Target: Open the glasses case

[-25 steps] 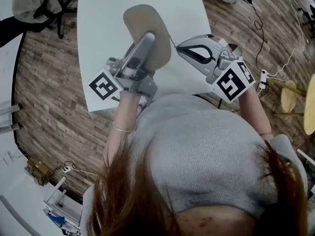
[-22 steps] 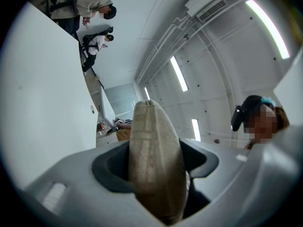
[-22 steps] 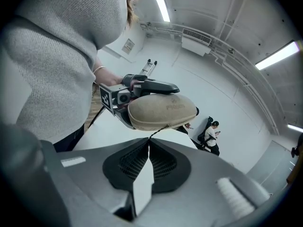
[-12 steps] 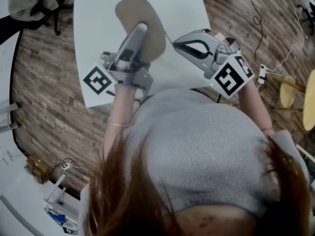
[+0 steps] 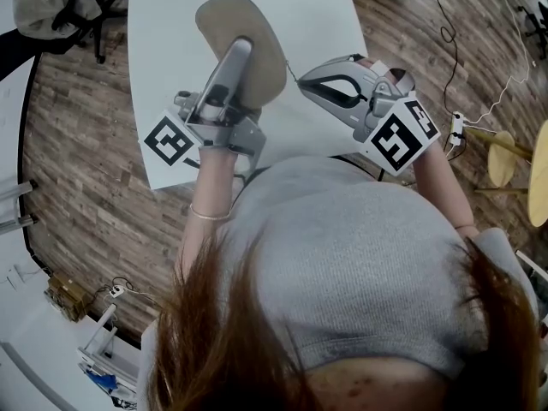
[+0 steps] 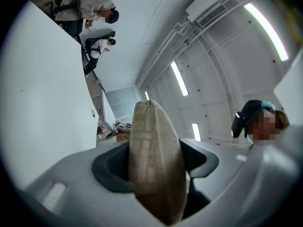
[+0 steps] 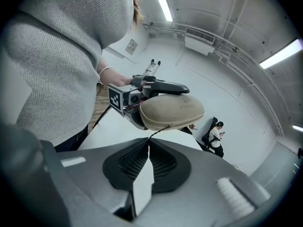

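While your left claw point(image 5: 238, 54) clamps the glasses case point(image 5: 257, 28) and right claw point(image 7: 147, 148) pinches its zipper pull point(image 7: 156, 135) — unzipping step — draw it around the seam.

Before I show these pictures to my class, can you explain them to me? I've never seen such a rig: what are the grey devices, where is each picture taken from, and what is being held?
There is no robot here: a person holds a hand-operated gripper in each hand. The head view looks down from a camera on the person's head. The other two views come from cameras riding on each gripper. The left gripper clamps a tan glasses case, held up over a white table. The right gripper is shut on the thin zip cord at the case's edge. The case is not yet open.
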`<state>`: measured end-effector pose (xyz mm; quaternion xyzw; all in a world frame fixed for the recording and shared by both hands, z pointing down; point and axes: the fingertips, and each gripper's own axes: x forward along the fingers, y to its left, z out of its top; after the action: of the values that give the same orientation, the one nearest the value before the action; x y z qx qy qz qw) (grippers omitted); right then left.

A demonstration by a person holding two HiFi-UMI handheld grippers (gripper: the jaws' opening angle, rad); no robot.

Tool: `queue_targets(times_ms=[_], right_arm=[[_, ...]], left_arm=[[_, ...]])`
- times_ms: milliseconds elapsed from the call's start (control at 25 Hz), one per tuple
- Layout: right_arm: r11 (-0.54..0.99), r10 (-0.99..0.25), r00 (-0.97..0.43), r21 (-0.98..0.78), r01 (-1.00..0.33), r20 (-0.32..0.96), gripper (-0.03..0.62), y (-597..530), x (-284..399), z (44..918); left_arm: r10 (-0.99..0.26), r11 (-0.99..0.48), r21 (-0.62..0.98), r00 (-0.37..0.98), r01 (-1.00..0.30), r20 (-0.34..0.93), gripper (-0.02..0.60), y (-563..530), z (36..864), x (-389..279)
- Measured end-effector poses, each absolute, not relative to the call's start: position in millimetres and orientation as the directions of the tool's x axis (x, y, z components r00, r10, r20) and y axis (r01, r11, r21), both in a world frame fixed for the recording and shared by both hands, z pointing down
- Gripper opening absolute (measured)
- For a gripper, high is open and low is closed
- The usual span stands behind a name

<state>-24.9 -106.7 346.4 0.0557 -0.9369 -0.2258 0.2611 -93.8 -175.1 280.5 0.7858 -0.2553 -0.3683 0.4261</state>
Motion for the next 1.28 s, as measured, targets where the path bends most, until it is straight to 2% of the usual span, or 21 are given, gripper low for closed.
queue_targets(times_ms=[1280], right_arm=[[0.915, -0.168, -0.875, 0.402, 0.033, 0.454, 0.011, -81.9, -36.1, 361.0]], left_arm=[[-0.738, -0.507, 0.855, 0.568, -0.112, -0.364, 0.293, -176.4, 283.9, -99.0]])
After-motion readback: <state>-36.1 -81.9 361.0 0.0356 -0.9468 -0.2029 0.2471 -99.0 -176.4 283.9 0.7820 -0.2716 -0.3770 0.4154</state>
